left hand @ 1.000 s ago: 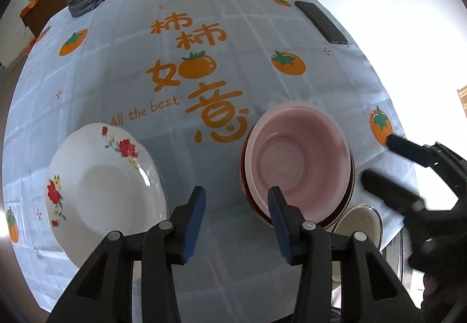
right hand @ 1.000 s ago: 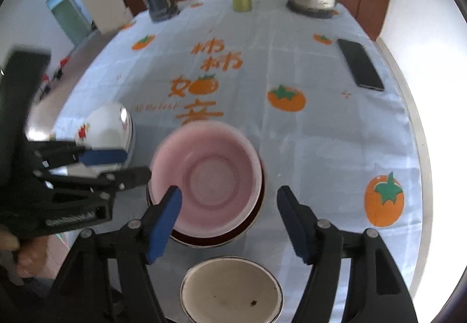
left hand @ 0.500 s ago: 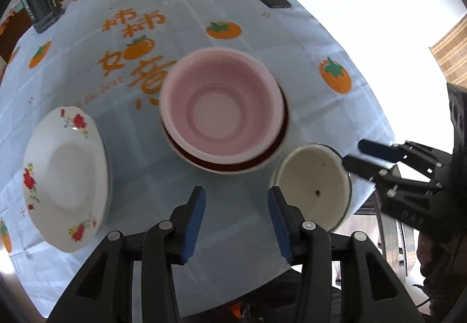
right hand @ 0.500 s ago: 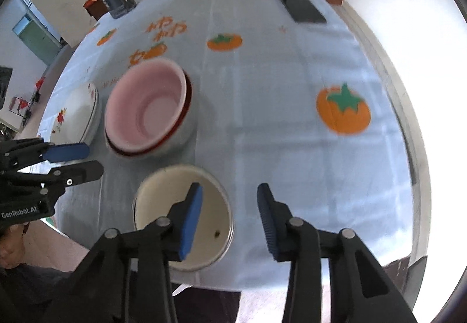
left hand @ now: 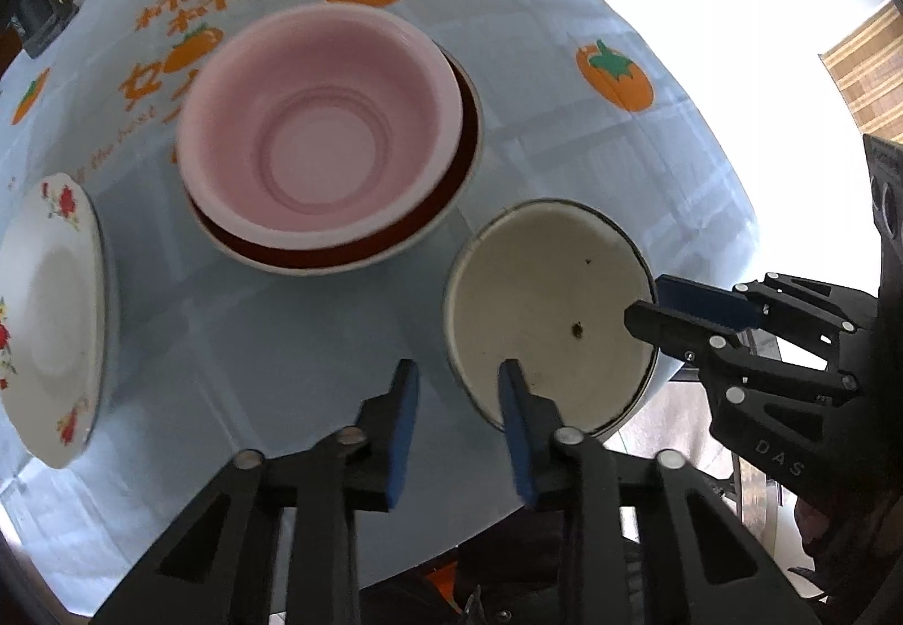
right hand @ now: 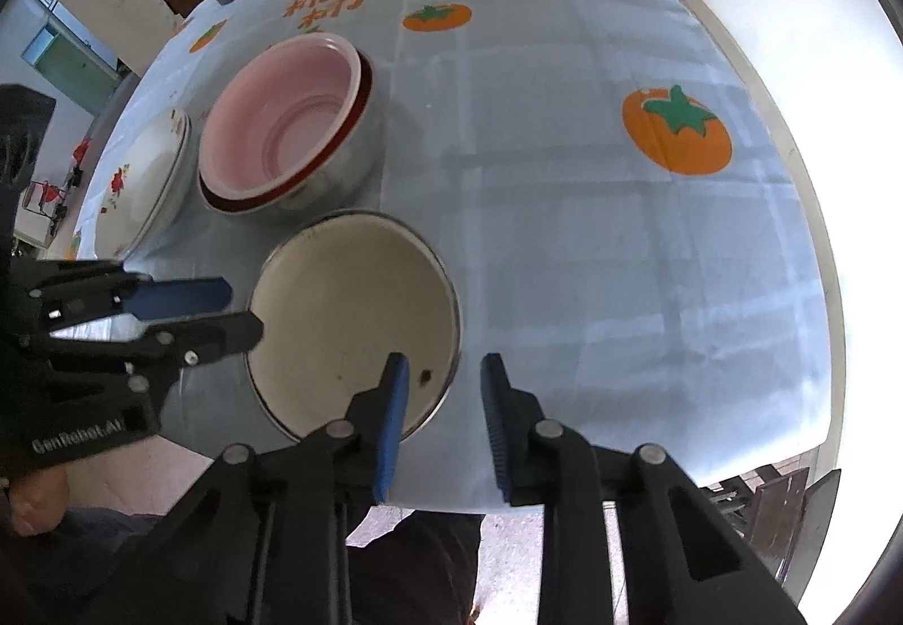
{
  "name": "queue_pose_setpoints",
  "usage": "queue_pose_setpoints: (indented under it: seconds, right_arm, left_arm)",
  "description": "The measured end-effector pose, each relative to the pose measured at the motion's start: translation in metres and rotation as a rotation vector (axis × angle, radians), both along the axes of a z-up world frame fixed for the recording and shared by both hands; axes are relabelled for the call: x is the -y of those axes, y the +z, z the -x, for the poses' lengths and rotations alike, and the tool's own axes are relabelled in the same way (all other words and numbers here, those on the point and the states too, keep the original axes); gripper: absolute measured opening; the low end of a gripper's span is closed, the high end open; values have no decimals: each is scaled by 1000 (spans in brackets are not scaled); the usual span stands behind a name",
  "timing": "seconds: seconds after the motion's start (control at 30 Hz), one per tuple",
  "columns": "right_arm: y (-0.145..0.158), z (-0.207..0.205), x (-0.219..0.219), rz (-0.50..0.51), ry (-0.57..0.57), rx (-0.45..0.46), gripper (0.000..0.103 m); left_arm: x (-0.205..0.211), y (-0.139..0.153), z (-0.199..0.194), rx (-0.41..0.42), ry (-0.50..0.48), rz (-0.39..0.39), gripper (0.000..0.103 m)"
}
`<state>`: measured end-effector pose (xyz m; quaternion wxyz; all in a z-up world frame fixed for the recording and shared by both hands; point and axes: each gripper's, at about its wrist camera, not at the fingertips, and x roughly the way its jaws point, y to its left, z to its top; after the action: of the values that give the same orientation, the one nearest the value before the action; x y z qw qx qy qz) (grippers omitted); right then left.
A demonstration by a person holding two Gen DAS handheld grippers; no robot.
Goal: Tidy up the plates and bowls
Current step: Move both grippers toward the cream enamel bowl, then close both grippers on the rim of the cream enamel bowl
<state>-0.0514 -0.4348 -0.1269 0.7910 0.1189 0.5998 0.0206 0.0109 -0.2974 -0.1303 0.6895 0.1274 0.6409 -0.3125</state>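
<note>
Both claws have dropped back toward my edge of the counter (right hand: 564, 173) over the last second, from up around the pink bowl to the cream enamel bowl (left hand: 547, 309). So I reckon the cream one is next to get sorted.

Left claw (left hand: 460, 422) is open at a medium gap, holding nothing, with its right finger over the cream bowl's near rim and the other finger outside on the cloth. Right claw (right hand: 443, 407) is set up the same way, also open and empty, one finger over the bowl's inside, the other outside the rim. Neither has pinched the rim yet as far as I can tell.

Containers: the pink bowl (right hand: 282, 122) is nested inside a bowl with a dark red interior (left hand: 451, 173), and nothing's in it. The cream bowl sits just beside that stack at the counter's near edge, empty apart from a couple of dark specks, maybe chips or crumbs, can't say which. The floral plate (left hand: 51, 309) lies off to the left, bare.

My guess is the cream bowl goes into the pink one next.
</note>
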Motion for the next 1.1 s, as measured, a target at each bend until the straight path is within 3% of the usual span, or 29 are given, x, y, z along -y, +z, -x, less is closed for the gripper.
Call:
queue_pose_setpoints:
  seconds: [0.13, 0.37, 0.5, 0.77, 1.1]
  right_arm:
    - [-2, 2, 0, -10, 4, 6, 10]
    - [-2, 2, 2, -11, 6, 6, 10]
    - [8, 3, 0, -7, 17, 9, 10]
    - [57, -1, 0, -7, 22, 89, 10]
    - [85, -38, -16, -12, 41, 173, 10]
  left_arm:
    - [4, -6, 0, -4, 3, -19, 15]
    - [6, -4, 0, 7, -17, -30, 14]
    - [4, 16, 1, 40, -38, -11, 14]
    - [-9, 68, -9, 115, -27, 57, 14]
    - [-25, 84, -40, 148, 60, 53, 14]
